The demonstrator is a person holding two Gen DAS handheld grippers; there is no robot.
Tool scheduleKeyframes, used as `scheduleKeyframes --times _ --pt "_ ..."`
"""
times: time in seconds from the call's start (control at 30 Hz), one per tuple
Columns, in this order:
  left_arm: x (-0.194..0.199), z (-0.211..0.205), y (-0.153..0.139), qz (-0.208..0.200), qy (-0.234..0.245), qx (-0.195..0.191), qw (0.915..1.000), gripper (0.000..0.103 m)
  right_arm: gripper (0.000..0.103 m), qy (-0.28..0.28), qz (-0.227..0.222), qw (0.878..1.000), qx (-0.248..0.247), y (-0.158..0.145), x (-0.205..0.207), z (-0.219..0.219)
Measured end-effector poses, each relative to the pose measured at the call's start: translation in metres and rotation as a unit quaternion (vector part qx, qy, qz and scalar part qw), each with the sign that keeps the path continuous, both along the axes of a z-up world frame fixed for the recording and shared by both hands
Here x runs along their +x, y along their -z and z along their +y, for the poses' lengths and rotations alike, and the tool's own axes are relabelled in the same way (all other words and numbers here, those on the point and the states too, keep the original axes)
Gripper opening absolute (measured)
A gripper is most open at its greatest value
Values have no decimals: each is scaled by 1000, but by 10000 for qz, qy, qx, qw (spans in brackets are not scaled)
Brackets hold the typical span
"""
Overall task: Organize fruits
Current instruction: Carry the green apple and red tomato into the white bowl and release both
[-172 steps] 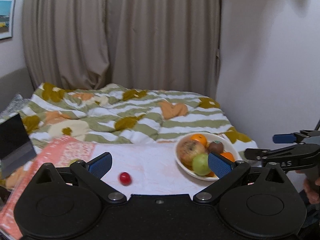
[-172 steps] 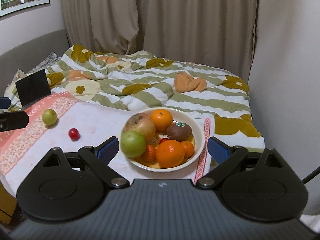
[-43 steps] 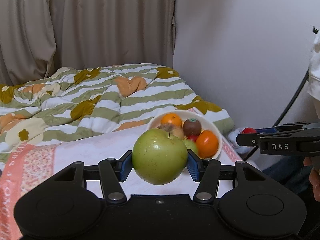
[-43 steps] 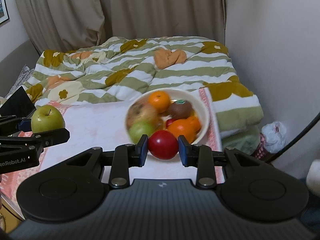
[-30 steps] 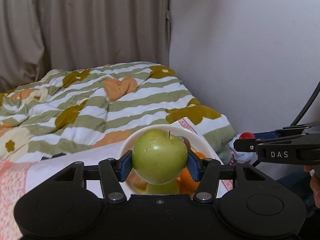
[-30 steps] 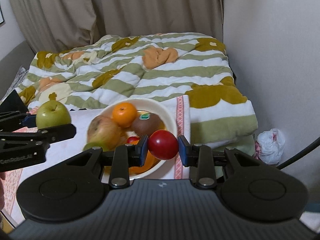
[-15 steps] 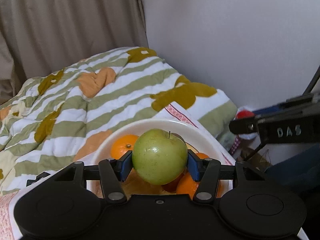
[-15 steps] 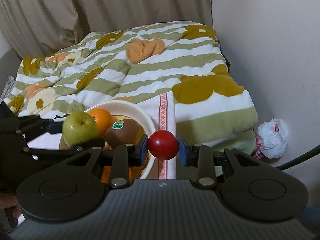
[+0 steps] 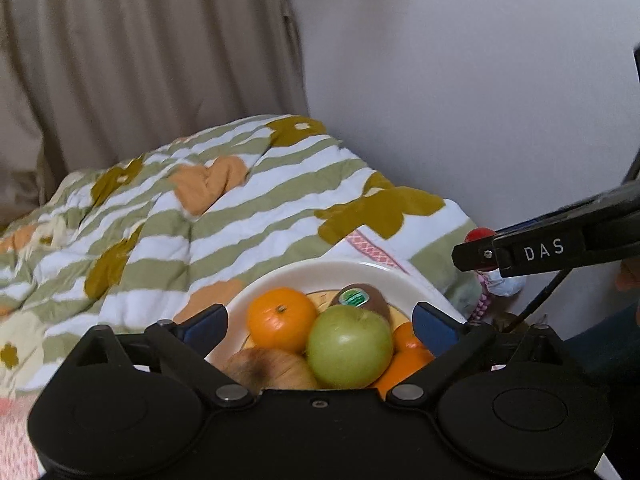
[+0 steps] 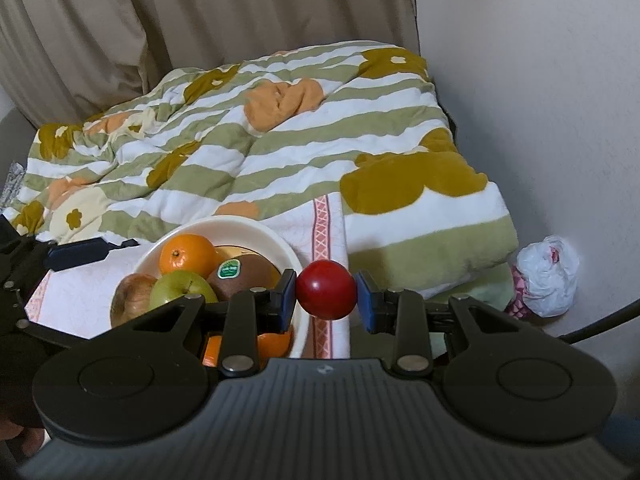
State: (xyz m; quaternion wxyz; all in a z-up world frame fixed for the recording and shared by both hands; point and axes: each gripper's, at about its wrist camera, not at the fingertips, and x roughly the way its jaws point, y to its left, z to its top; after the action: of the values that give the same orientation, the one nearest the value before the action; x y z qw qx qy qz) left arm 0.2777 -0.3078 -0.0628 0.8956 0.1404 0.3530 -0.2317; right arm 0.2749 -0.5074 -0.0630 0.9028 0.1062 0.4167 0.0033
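My left gripper (image 9: 320,326) is open just above the white bowl (image 9: 320,274). The green apple (image 9: 349,346) lies in the bowl between its spread fingers, on top of an orange (image 9: 281,314), a kiwi (image 9: 362,298) and a brown apple (image 9: 268,370). My right gripper (image 10: 326,296) is shut on a small red fruit (image 10: 326,290) and holds it in the air just right of the bowl (image 10: 256,232). The green apple (image 10: 180,288) also shows in the right wrist view. The right gripper (image 9: 480,254) appears at the right of the left wrist view.
The bowl stands on a white cloth with a pink border (image 10: 320,220) near its right edge. A striped green quilt (image 10: 240,140) covers the bed behind. A white wall (image 10: 540,100) is close on the right, with a plastic bag (image 10: 548,276) on the floor.
My left gripper has opened and let go of the green apple, which now rests in the bowl. My right gripper still holds the red fruit beside the bowl.
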Motion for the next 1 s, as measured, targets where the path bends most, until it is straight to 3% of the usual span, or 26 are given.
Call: scheduleKeyframes --times 0.43,0.77,0.83,0.9,1.0 --pt "-20 55 -17 71 -905 -248 9956 101 47 -605 -144 9978 217 22 20 17" --pt "-45 73 -15 29 -1429 -256 9894 101 50 -1013 -216 9946 54 38 24 19" --pt "-49 76 -14 79 -1506 -261 9882 101 56 -1132 -317 9931 6 39 21 20" --pt "-54 79 -14 89 -1578 -261 9871 101 77 -1182 -369 9923 -33 38 18 21" --pt "-62 84 -15 96 -1690 -257 9852 101 91 -1145 -499 9922 -30 35 10 18"
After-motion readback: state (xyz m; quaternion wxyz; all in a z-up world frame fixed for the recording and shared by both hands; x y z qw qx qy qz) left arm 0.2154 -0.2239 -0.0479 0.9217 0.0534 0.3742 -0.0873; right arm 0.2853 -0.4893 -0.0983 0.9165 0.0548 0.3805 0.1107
